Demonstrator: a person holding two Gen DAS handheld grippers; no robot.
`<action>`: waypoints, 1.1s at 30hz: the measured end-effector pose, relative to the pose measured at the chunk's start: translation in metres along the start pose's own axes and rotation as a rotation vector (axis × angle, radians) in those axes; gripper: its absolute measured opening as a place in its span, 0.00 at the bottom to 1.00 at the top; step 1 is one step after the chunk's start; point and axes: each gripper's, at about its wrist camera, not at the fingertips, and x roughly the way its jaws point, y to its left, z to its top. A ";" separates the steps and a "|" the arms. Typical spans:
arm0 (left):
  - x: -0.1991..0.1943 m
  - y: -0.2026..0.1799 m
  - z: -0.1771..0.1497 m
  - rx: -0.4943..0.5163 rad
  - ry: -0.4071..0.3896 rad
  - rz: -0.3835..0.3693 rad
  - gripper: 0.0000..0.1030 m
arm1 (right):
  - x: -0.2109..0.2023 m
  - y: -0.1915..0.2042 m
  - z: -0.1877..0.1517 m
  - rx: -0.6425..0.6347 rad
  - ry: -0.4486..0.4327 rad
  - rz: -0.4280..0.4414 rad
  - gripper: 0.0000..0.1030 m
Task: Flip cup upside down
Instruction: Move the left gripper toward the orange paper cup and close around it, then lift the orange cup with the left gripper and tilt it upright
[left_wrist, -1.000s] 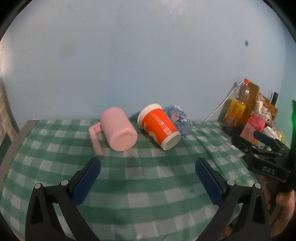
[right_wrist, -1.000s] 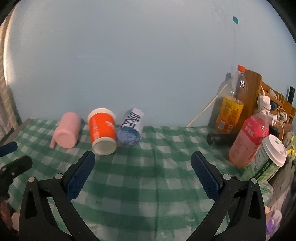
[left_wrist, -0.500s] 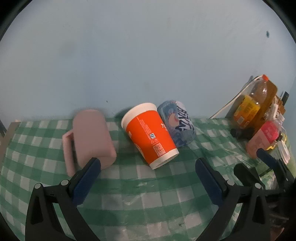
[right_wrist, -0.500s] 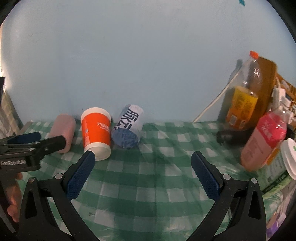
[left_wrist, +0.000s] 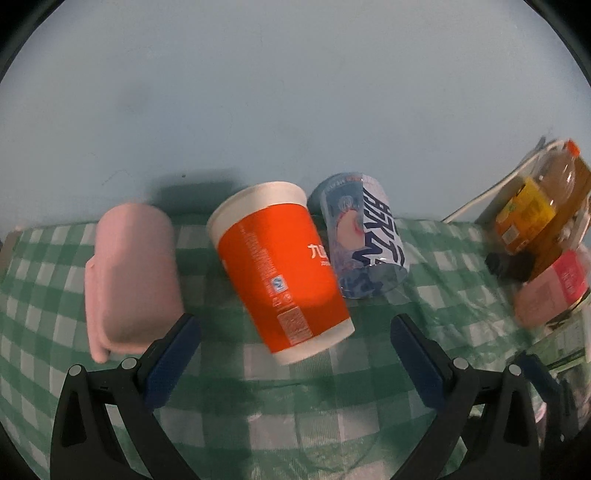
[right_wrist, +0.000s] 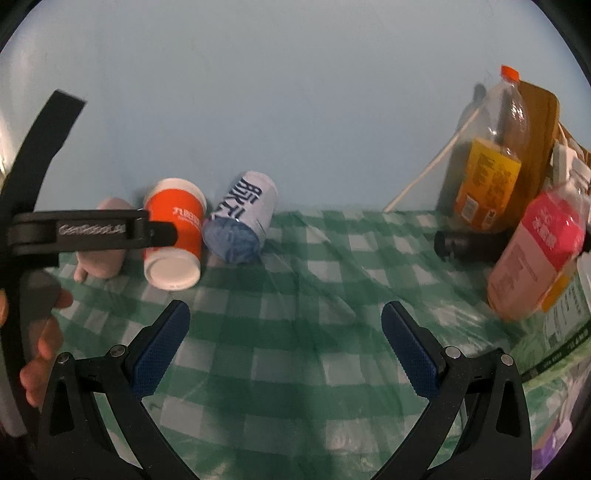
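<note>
Two grippers, both spread wide, neither holding anything. Left gripper (left_wrist: 295, 343) hovers low over the green checked tablecloth (left_wrist: 295, 417), its blue pads either side of the base end of the orange paper cup (left_wrist: 284, 269), not touching it. Cup lies on its side, white base toward the gripper, open rim toward the pale blue wall (left_wrist: 295, 92). Pink handled mug (left_wrist: 133, 273) lies just beside it on the left, close to the left pad; a blue-and-white printed cup (left_wrist: 364, 243) lies against its right flank, apparently touching. Right gripper (right_wrist: 284, 343) hangs well back over bare cloth, nothing between its pads; its view shows the left gripper's black frame crossing in front of the cups. Drink bottles (right_wrist: 491, 173) stand far right, well apart. Judgement: approach stage, orange cup the likely target, flip not begun. Risks: thin paper wall could crush or ovalise under a hard squeeze; tapered side may slip out toward the narrow base; the cup may roll when nudged, since it rests on its curve; the left pad could snag the mug, the right pad could catch the printed cup, the neighbours being so close.
</note>
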 end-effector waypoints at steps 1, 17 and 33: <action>0.004 -0.001 0.000 -0.003 0.009 0.003 1.00 | 0.000 -0.001 -0.001 0.003 0.001 -0.003 0.99; 0.045 0.005 0.018 -0.077 0.053 -0.019 1.00 | -0.001 0.011 -0.008 -0.019 0.006 0.003 0.99; 0.036 0.005 0.006 0.151 0.057 -0.063 0.71 | 0.000 0.016 -0.012 -0.033 0.013 0.008 0.99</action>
